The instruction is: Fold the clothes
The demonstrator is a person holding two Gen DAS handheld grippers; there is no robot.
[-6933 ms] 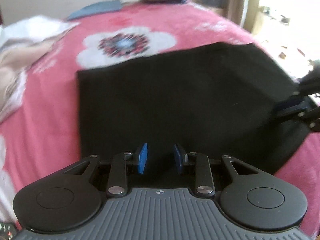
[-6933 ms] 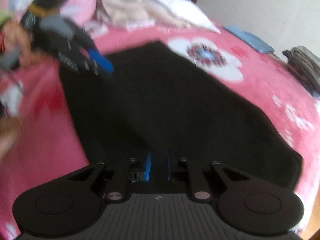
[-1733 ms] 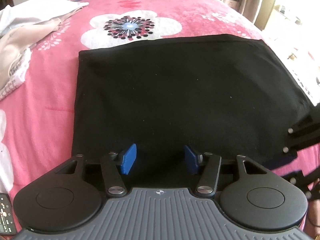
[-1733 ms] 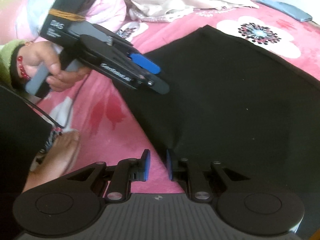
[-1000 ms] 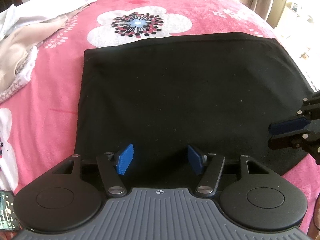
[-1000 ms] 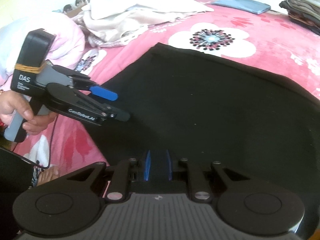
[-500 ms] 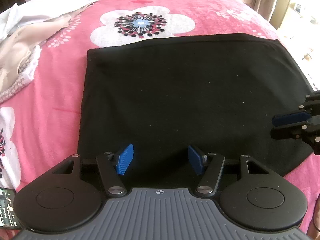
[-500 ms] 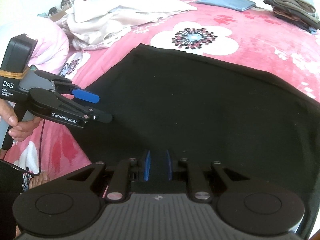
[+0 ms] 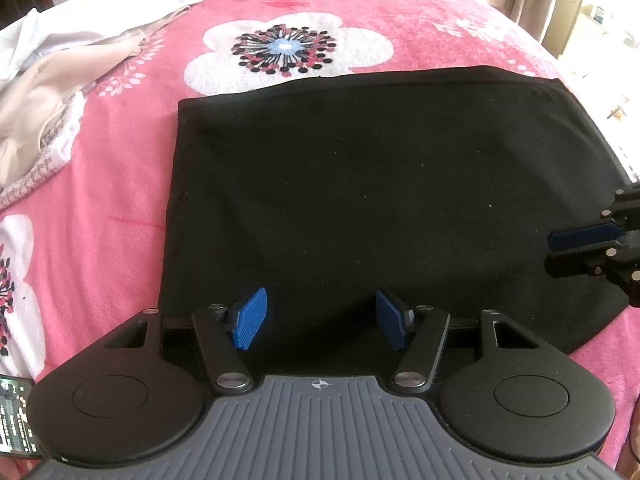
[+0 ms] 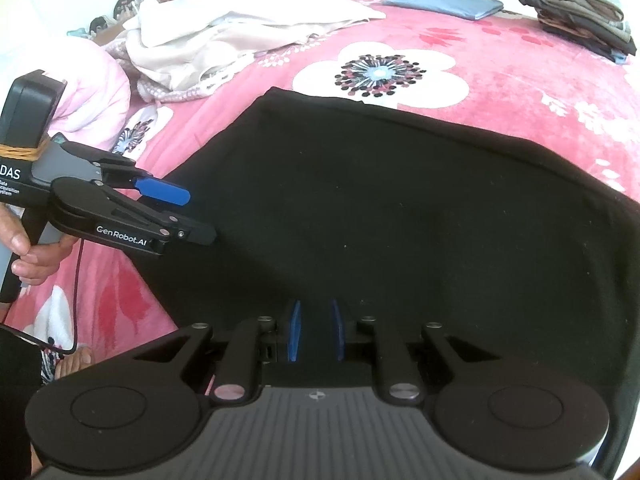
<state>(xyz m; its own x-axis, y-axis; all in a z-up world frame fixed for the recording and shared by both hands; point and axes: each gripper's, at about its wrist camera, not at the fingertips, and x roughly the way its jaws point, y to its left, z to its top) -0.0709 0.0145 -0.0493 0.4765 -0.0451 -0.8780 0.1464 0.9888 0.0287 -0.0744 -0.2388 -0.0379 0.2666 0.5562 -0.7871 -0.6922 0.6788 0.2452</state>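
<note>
The black garment lies flat on the bed, folded into a wide rectangle whose long axis runs along the near edge. Its near hem sits under both grippers. The left hand-held gripper stands spread above it; the right hand-held gripper pinches the hem. Plain, smooth, lint-flecked cloth.

The folded garment lies on the bedspread — loose clothes to its left, a clothes stack behind.
</note>
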